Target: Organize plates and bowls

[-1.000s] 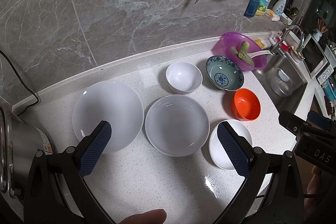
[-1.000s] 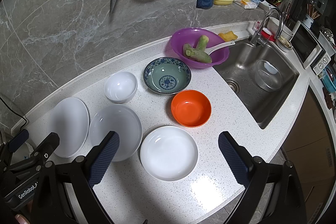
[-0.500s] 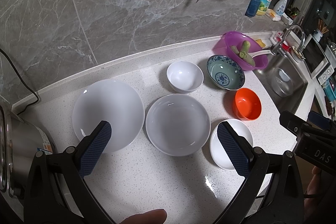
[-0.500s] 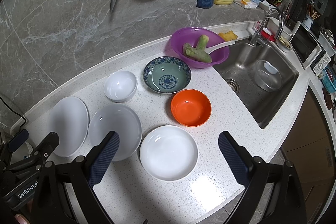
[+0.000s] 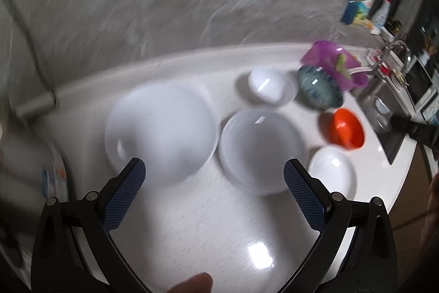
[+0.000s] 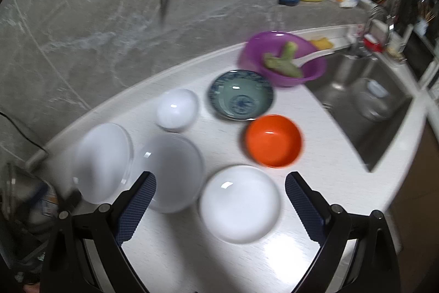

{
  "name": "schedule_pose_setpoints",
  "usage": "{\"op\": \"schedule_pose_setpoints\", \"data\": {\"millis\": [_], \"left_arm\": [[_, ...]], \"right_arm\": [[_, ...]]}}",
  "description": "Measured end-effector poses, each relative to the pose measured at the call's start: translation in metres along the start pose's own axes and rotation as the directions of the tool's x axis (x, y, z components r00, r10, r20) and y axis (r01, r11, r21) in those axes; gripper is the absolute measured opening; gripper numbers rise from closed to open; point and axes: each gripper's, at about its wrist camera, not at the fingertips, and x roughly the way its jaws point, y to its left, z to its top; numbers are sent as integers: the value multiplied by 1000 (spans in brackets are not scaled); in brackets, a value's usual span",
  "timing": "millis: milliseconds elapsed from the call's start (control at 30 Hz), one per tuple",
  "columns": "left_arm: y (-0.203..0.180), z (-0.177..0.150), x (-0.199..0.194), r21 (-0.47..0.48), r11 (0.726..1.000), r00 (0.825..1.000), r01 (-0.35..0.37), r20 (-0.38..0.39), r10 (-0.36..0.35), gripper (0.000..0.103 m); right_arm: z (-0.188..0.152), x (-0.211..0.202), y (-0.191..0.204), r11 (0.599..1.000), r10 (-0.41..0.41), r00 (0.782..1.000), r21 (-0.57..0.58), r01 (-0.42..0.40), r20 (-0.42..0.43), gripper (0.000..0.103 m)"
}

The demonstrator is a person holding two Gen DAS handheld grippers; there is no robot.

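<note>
three white plates (image 6: 239,203), three bowls (image 6: 273,140), one purple basin (image 6: 282,58)

We see both fisheye views smeared by motion blur, worst on the left; overhead light glares off the speckled white countertop (image 5: 258,257), edges bending darkly.

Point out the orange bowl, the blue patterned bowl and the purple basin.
orange bowl (image 6: 273,140), right wrist view, inner floor.
blue patterned bowl (image 6: 241,96), right wrist view, inside, near the centre motif.
purple basin (image 6: 253,51), right wrist view, inner left wall.
</note>
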Motion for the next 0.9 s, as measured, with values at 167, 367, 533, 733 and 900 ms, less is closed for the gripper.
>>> {"op": "schedule_pose_setpoints", "data": {"millis": [167, 367, 533, 733, 900], "left_arm": [[68, -43, 35, -182, 982, 992, 45, -109, -65, 102], [107, -53, 65, -225, 974, 986, -36, -169, -3, 102], [145, -39, 88, -370, 925, 987, -85, -160, 26, 100], [168, -8, 115, -359, 918, 980, -167, -164, 115, 100], [190, 11, 138, -367, 915, 977, -168, -183, 106, 99]], "right_arm": [[-1, 33, 0, 980, 191, 981, 66, -190, -21, 97], [16, 76, 39, 927, 375, 923, 2, -376, -88, 97], [38, 121, 82, 874, 471, 867, -46, -483, -163, 96], [52, 182, 140, 822, 497, 814, -136, -552, -301, 88], [57, 224, 158, 826, 461, 811, -159, -540, -360, 81]]}}
